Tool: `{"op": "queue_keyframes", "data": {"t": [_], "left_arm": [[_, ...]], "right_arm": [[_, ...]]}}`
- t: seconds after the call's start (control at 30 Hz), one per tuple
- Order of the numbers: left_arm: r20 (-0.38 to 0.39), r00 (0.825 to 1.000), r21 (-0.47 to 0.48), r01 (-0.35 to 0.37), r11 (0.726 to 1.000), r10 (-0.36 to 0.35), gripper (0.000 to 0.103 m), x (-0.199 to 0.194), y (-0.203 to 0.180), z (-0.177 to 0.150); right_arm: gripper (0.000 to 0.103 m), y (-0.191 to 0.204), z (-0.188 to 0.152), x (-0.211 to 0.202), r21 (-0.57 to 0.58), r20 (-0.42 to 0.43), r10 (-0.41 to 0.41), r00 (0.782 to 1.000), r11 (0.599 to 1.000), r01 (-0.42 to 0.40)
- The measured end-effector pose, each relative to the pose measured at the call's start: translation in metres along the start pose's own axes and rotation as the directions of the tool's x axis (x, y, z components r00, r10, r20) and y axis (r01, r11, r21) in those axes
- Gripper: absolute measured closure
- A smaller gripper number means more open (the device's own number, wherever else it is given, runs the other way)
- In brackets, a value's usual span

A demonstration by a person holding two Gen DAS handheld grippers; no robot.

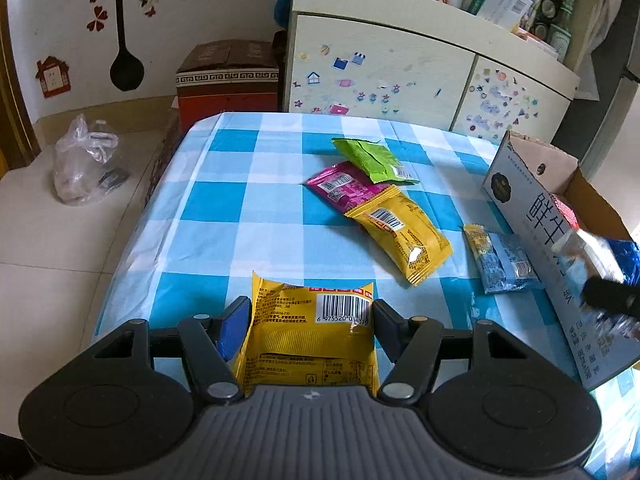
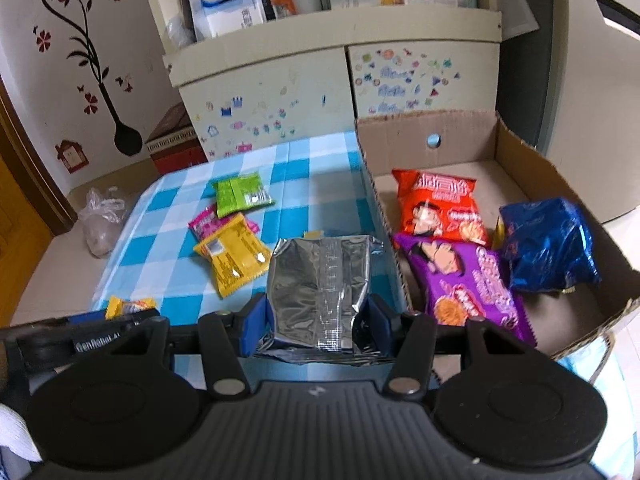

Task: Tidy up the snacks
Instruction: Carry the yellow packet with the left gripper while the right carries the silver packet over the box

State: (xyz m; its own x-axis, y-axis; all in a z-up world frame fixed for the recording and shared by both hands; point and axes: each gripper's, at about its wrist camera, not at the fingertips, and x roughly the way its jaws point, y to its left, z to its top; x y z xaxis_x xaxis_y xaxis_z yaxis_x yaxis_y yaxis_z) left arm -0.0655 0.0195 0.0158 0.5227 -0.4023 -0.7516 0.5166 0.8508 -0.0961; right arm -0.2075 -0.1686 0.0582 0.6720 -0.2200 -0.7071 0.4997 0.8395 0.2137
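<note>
My left gripper (image 1: pixel 312 320) is shut on a yellow snack packet (image 1: pixel 312 340) and holds it above the near edge of the blue-checked table (image 1: pixel 224 200). My right gripper (image 2: pixel 316 320) is shut on a silver foil packet (image 2: pixel 320 280) beside the left wall of the cardboard box (image 2: pixel 560 184). The box holds an orange packet (image 2: pixel 440 208), a purple packet (image 2: pixel 468 284) and a blue foil bag (image 2: pixel 548 248). On the table lie a green packet (image 1: pixel 372 160), a magenta packet (image 1: pixel 344 188), a yellow packet (image 1: pixel 404 232) and a light-blue packet (image 1: pixel 500 260).
A sticker-covered cabinet (image 1: pixel 400 72) with a cluttered top stands behind the table. A brown and red box (image 1: pixel 228 76) and a clear plastic bag (image 1: pixel 84 160) sit on the floor to the left. The cardboard box (image 1: pixel 560 240) takes up the table's right side.
</note>
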Motion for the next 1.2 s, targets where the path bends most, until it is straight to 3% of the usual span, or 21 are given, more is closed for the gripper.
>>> {"op": "queue_keyframes", "data": {"t": [0.23,0.43,0.7,0.9,1.2], "left_arm": [[-0.005,1.000,0.000,0.002,1.000,-0.002,0.033,-0.009,0.003,-0.007],[-0.025,0.999,-0.020,0.047,0.999,-0.048,0.033,-0.015,0.003,-0.015],[-0.034,0.998,-0.032,0.052,0.998,-0.053,0.033,-0.021,-0.003,-0.014],[-0.012,0.997,-0.019,0.077,0.997,-0.077,0.033,-0.028,-0.025,0.000],[0.037,0.980,0.009,0.194,0.981,-0.194,0.033,-0.036,-0.091,0.039]], "right_arm": [[0.049,-0.013,0.020,-0.025,0.005,0.067,0.016,0.998,1.000,-0.016],[0.049,-0.035,0.043,-0.042,0.014,0.121,0.006,0.993,1.000,-0.007],[0.049,-0.072,0.057,-0.040,0.176,0.103,-0.003,0.995,0.984,-0.015],[0.049,-0.084,0.064,-0.038,0.234,0.107,-0.012,0.994,0.972,-0.013],[0.049,-0.113,0.071,-0.039,0.357,0.128,-0.033,0.991,0.934,-0.015]]}}
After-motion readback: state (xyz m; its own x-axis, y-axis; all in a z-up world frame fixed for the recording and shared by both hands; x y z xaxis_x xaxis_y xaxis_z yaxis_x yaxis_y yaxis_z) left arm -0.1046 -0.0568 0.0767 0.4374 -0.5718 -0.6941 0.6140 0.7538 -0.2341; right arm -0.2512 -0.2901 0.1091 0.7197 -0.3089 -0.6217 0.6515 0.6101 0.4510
